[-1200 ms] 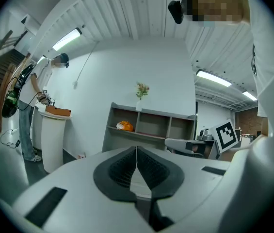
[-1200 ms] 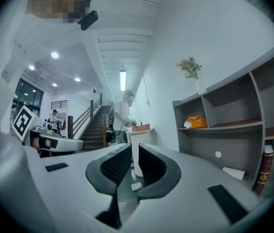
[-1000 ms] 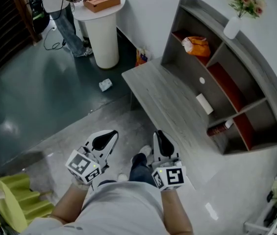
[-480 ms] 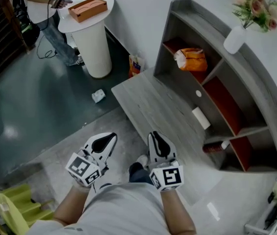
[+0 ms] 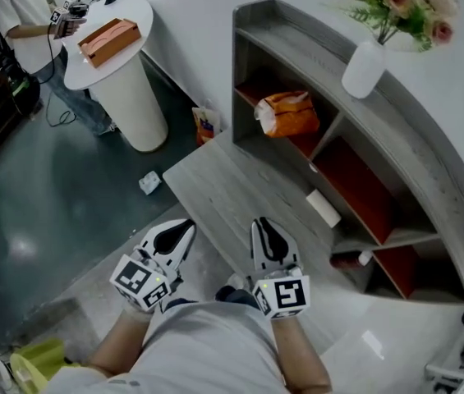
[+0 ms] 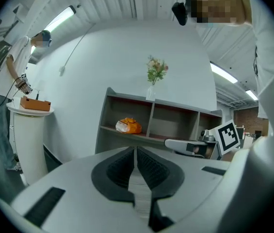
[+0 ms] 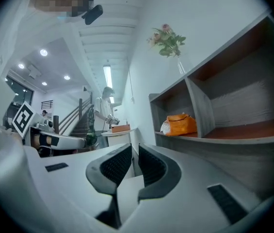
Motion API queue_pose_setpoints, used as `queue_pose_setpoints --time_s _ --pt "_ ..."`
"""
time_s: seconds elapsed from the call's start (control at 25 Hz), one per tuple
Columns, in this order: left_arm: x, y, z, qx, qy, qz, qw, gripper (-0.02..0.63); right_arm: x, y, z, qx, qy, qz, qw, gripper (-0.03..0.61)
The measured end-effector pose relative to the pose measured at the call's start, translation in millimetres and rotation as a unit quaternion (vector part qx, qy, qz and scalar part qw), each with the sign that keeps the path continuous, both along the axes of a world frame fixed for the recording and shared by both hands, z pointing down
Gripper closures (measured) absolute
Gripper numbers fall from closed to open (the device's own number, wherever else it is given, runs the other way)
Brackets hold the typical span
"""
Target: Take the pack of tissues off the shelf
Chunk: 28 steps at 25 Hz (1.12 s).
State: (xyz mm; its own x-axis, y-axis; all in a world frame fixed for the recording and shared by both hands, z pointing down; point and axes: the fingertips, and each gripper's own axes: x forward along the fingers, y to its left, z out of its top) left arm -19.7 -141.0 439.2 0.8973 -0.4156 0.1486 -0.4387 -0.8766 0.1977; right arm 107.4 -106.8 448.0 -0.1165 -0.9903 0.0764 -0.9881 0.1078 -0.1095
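Head view, with both gripper views. The left tongs (image 5: 184, 226) were closed tight and empty, and the right tongs (image 5: 262, 224) were drawn narrow with nothing between them. Both were held side by side in front of the person's body, as in the earlier frames.

The orange plastic pack of tissues (image 5: 287, 113) lay in the upper left compartment of the grey wooden shelf unit with red back panels (image 5: 314, 39), well apart from both tongs. Compared with one second before, the shelf unit and the pack stood larger and nearer the middle of the head view. The low grey wooden table (image 5: 223, 179) reached closer to the tongs. The white round pedestal table (image 5: 125, 97) had shifted towards the left edge.

A white vase of pink flowers (image 5: 364, 66) stood on top of the shelf unit. A small white roll (image 5: 323, 208) lay on the low table.
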Motion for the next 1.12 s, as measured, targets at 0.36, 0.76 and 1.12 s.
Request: queue_pose_setpoints --time_s 0.36,0.76,1.12 --pt "56 -31 -5 0.015 -0.009 0.025 0.9995 0.592 43 -6 -6 0.004 -0.004 0.045 0.999 0.528" --pt "123 -79 -11 0.027 -0.012 0.089 0.9956 0.591 71 -7 -11 -0.006 -0.001 0.125 0.992 0.526" --pt "182 -127 -6 0.028 -0.019 0.143 0.9892 0.495 97 -11 -24 0.003 0.000 0.234 0.972 0.528"
